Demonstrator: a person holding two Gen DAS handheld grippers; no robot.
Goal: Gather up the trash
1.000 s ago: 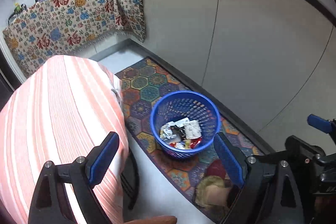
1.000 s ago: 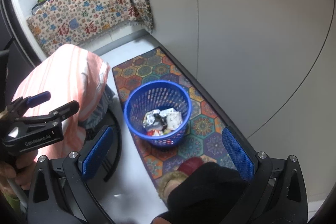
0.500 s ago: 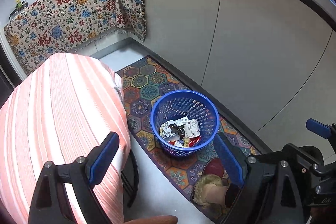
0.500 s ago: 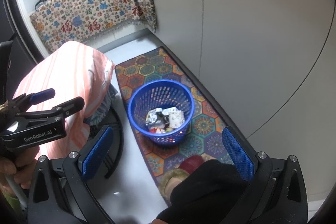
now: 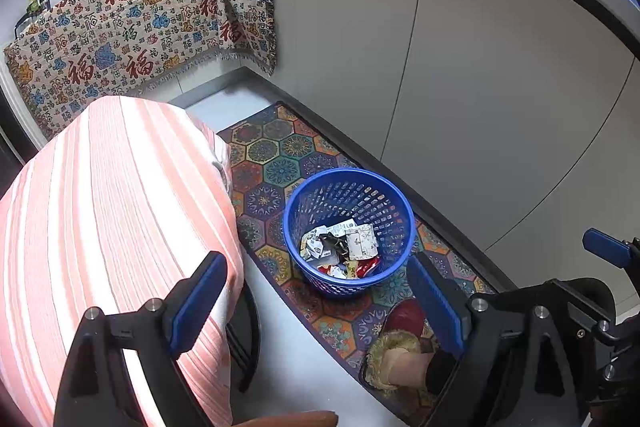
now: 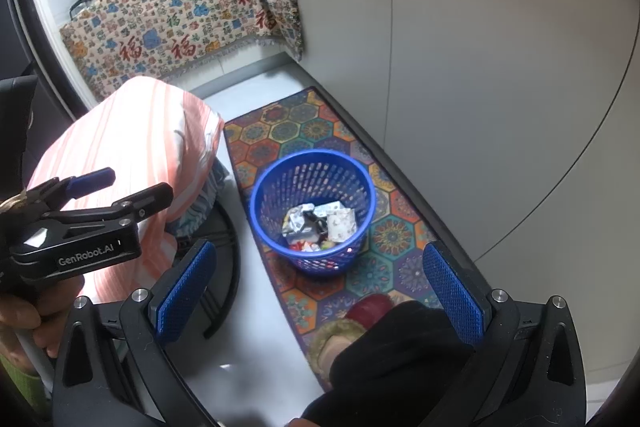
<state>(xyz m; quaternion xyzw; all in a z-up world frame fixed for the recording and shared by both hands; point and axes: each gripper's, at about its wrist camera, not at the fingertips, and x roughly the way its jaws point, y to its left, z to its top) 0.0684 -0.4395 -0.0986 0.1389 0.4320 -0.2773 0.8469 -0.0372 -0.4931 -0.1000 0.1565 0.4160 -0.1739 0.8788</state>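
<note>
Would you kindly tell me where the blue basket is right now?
In both wrist views the basket stands mid-frame on the patterned rug, between the striped cloth on the left and the grey cabinets on the right.

Grey floor (image 5: 280, 367) below me, with a patterned mat.
The mat (image 5: 280, 155) carries the blue basket (image 5: 384, 279); my slippered foot (image 5: 394, 355) rests on its near end.

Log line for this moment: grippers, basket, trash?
left gripper: open, empty | right gripper: open, empty | blue basket: upright on patterned mat | wrappers: inside basket
</note>
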